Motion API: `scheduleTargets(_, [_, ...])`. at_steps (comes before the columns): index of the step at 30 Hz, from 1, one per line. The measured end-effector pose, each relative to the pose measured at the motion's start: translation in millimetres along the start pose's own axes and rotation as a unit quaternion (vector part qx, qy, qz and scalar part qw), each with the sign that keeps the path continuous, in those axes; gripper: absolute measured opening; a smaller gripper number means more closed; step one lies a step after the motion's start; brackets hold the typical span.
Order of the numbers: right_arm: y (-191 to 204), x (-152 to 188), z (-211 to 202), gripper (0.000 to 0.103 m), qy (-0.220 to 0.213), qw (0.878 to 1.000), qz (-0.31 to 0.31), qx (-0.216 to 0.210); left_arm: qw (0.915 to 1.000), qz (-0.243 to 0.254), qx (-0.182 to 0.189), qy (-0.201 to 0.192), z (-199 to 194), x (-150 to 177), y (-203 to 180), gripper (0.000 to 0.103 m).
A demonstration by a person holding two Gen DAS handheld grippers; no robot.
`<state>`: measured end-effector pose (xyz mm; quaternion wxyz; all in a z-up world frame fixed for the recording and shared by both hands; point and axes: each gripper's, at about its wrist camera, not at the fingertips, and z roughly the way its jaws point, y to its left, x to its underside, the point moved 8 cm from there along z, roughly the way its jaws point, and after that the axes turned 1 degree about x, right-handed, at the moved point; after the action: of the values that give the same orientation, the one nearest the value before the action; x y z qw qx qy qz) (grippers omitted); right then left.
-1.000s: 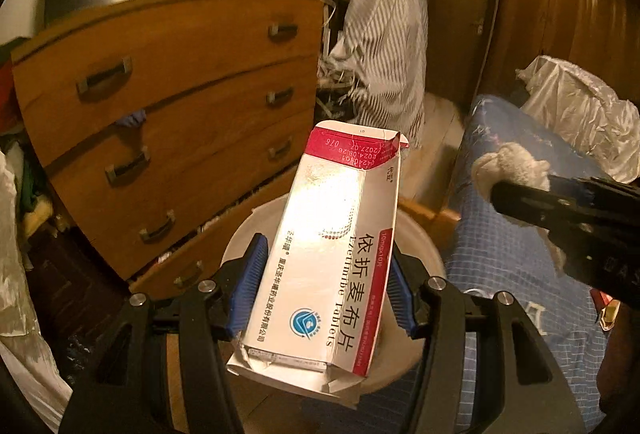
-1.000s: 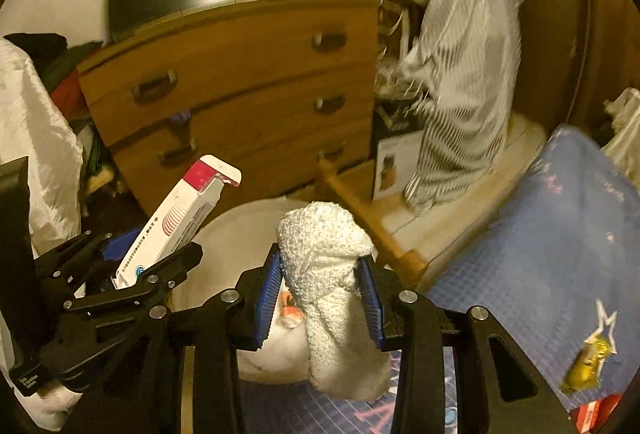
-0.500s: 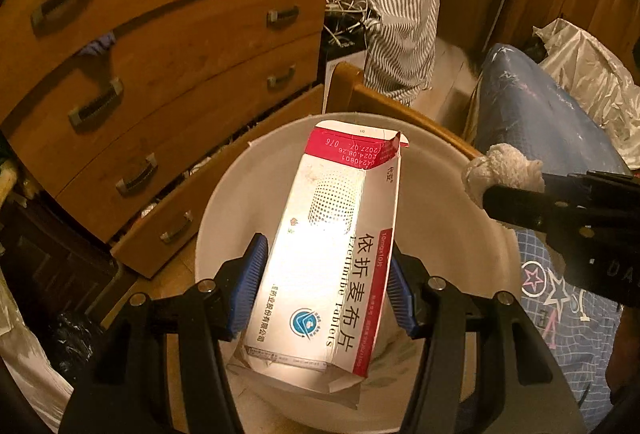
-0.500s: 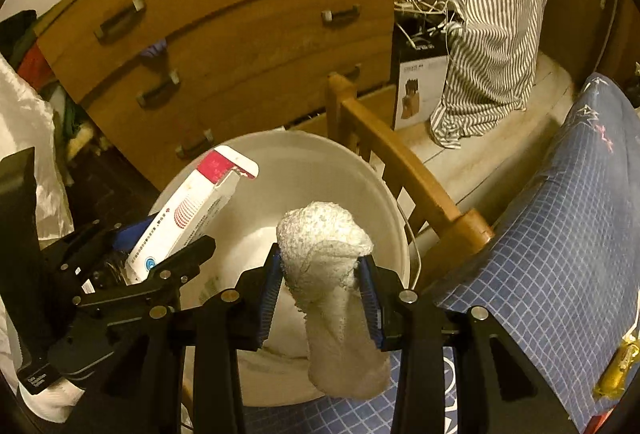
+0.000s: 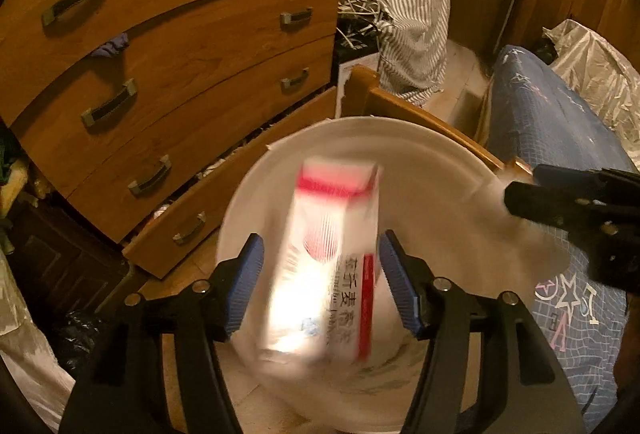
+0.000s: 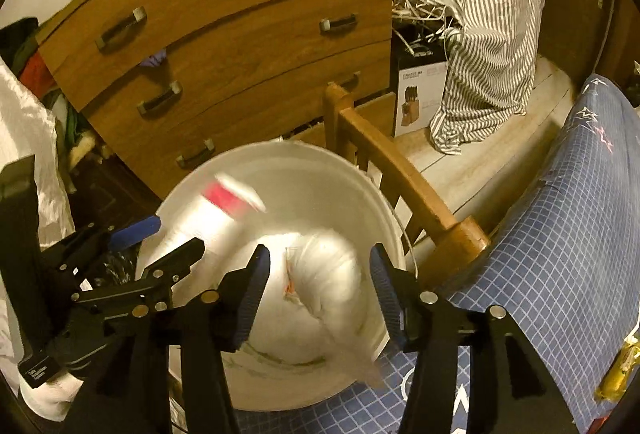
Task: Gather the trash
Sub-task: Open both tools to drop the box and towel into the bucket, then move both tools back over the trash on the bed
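A white round bin [image 5: 400,142] [image 6: 304,162] stands below both grippers. My left gripper [image 5: 320,278] [image 6: 156,238] is open; the white and red medicine box [image 5: 328,262] [image 6: 224,210] is blurred between its spread fingers, falling into the bin. My right gripper [image 6: 318,294] [image 5: 516,194] is open; the white crumpled tissue wad [image 6: 332,278] is blurred between its fingers, dropping over the bin. In the left wrist view the tissue wad [image 5: 520,238] is a pale smear under the right gripper.
A wooden chest of drawers [image 5: 168,46] [image 6: 240,26] stands behind the bin. A wooden bed frame rail [image 6: 400,174] runs by the bin's right side, next to the blue checked bedding [image 6: 560,234]. A gold wrapper [image 6: 620,366] lies on the bedding. Striped cloth [image 6: 488,14] hangs behind.
Both grippers have opened over the bin. The medicine box and the tissue wad have come loose and are falling, both blurred.
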<state>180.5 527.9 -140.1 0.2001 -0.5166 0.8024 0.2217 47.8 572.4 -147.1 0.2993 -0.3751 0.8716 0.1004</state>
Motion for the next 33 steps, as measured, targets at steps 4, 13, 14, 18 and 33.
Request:
scheduleTargets(4, [-3.6,-4.5,-14.9,0.054,-0.015,1.000,0.006,-0.005,1.0000,-0.001,-0.002,-0.006,-4.5,-3.5,3.2,0.061])
scheduleTargets(13, [-31.6,27.0,-89.4,0.054,-0.092,0.995,0.038,-0.016,0.9996,0.002,0.014,-0.024,-25.6,2.1,-12.0,0.065])
scheduleTargets(14, [-39.9,47.6,-108.3,0.055,-0.111,0.993,0.040,-0.016,0.9991,0.006,0.027,-0.032,-32.2,6.3,-23.1,0.071])
scheduleTargets(18, [-87.6,146.2,-160.9,0.058,-0.154,0.986,0.065,0.017,0.9945,0.061,0.076,-0.039,-45.8,32.3,-87.9,0.080])
scheduleTargets(33, [-307.1,557.5,-374.8,0.058,-0.180,0.912,0.294,0.220,0.8705,0.372,0.316,0.060,-80.1,257.7,-464.5,0.080])
